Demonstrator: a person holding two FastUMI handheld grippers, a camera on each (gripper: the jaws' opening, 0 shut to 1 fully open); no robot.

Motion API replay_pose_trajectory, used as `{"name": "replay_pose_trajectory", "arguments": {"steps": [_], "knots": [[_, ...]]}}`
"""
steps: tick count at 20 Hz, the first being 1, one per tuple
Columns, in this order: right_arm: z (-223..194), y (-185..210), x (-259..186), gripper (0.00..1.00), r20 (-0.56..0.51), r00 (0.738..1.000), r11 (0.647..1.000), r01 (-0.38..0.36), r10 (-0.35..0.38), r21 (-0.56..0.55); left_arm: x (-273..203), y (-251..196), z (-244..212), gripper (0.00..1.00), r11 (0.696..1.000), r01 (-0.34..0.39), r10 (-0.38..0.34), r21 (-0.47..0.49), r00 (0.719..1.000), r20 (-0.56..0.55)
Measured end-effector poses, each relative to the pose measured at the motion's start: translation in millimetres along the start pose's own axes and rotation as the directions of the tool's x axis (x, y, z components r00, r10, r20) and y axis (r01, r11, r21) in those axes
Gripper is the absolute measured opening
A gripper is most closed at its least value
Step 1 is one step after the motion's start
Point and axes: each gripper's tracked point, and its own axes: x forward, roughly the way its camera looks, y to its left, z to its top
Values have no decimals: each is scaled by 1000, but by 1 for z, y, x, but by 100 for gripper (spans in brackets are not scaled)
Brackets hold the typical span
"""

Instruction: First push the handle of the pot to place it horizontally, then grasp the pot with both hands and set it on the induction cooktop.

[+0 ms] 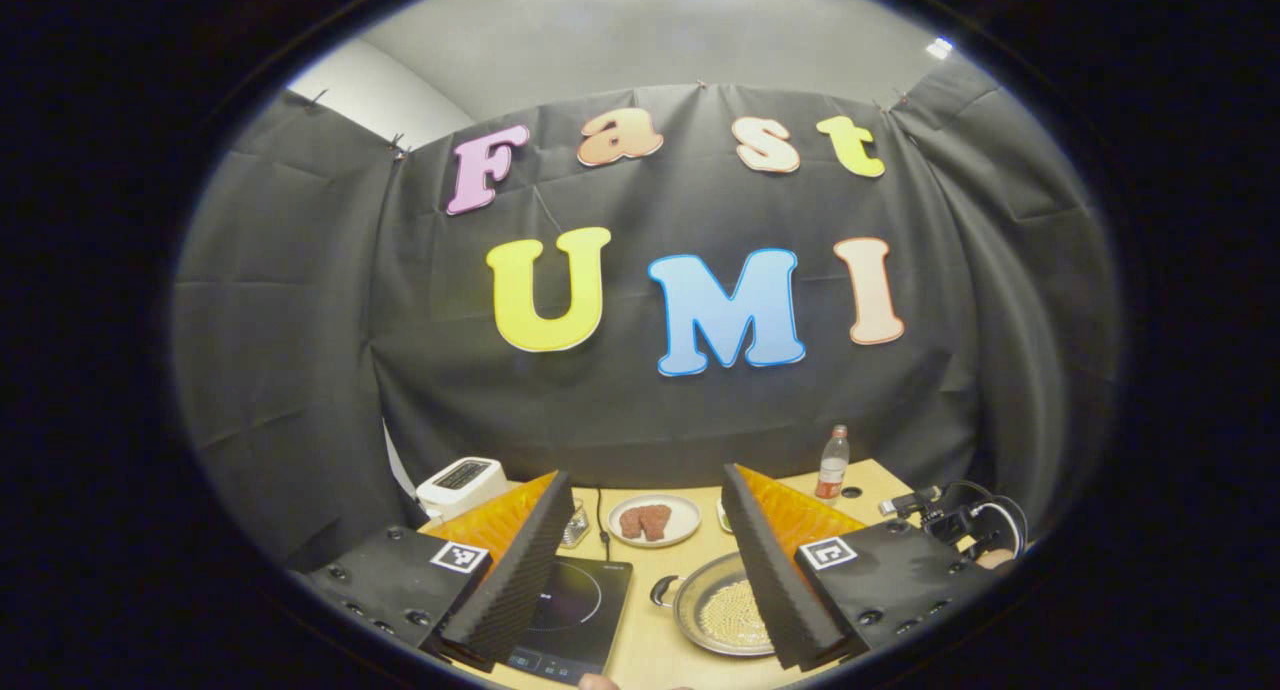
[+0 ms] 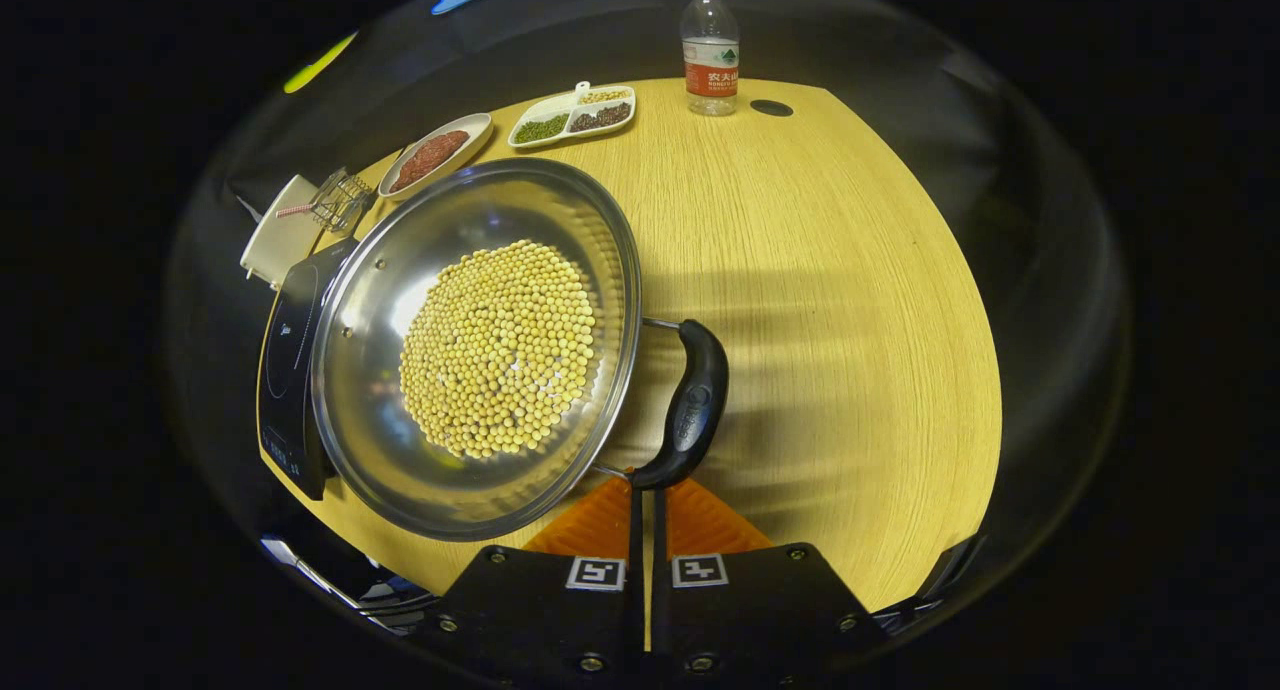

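pot on table | r gripper closed, at handle | l gripper wide, empty

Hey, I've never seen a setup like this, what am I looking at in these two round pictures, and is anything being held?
There is no robot arm: a person holds a two-finger gripper in each hand, and each carries a fisheye camera looking along its fingers. In the left gripper view, the left gripper is raised with its fingers spread wide, holding nothing. In the right gripper view, the right gripper has its fingers closed together, their tips just at the pot's black handle without clamping it. The steel pot holds yellow beans. On the wooden table are also an induction cooktop, a plate of meat, a divided dish and a water bottle.
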Motion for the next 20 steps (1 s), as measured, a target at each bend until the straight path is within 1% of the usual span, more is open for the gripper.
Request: {"name": "replay_pose_trajectory", "arguments": {"steps": [3,7,10,13,15,17,18,19,20], "knots": [[9,-4,3,3,5,1000,1000,4,-4,-18,1,-7,-3,95,1000,0,0,6,1000,-8],[24,-5,9,3,19,1000,1000,13,-12,-20,5,-12,-15,100,1000,23,-23,6,999,-34],[32,-6,12,3,34,999,1000,24,-23,-19,13,-13,-20,100,999,48,-48,-8,998,-44],[36,-6,12,3,49,998,1000,29,-29,2,23,-11,-22,100,997,72,-73,-12,996,-42],[35,-7,9,3,70,997,999,25,-28,42,29,-8,-26,100,996,87,-88,-17,995,-44],[34,-12,1,3,113,993,996,35,-44,83,35,-5,-37,100,994,105,-106,-25,993,-57],[33,-16,-6,6,136,989,994,44,-57,99,40,-4,-43,100,993,116,-118,-31,991,-69],[30,-22,-11,13,153,985,992,58,-75,112,43,-2,-52,100,991,128,-131,-40,988,-79],[28,-25,-19,34,174,981,990,67,-88,125,47,-1,-60,100,989,141,-145,-49,985,-91]]}}
